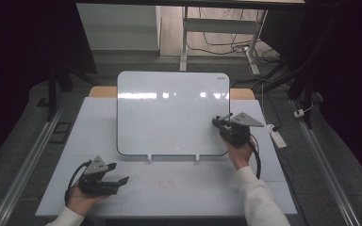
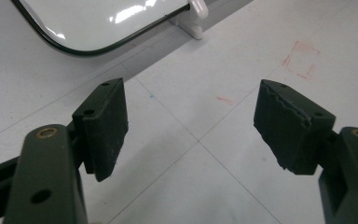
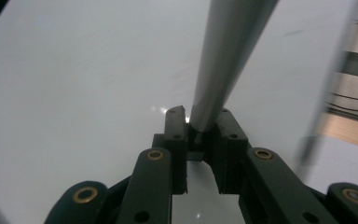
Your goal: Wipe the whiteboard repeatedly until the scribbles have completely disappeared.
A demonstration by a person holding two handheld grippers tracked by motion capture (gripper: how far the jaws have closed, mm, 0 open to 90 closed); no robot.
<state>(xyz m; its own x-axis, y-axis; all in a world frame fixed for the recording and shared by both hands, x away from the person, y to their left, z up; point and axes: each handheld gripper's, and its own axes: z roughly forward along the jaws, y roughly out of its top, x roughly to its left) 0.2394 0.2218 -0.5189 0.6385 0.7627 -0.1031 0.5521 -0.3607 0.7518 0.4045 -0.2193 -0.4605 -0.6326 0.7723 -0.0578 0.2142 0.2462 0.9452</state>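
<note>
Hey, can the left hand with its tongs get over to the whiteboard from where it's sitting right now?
Probably yes. The left tongs rest open and empty on the table, near the whiteboard and its lower left corner, with bare tabletop between. The right tongs, shut on a grey marker, are at the board's far right edge.

High view overhead facing forward, claw cameras close, sharing whiteboard (image 1: 172,113)

A white power strip (image 1: 277,134) lay on the floor right of the table (image 1: 179,188); a desk frame (image 1: 217,28) and cables (image 1: 226,47) stood beyond the table; faint red marks (image 2: 302,59) lay on its surface.
</note>
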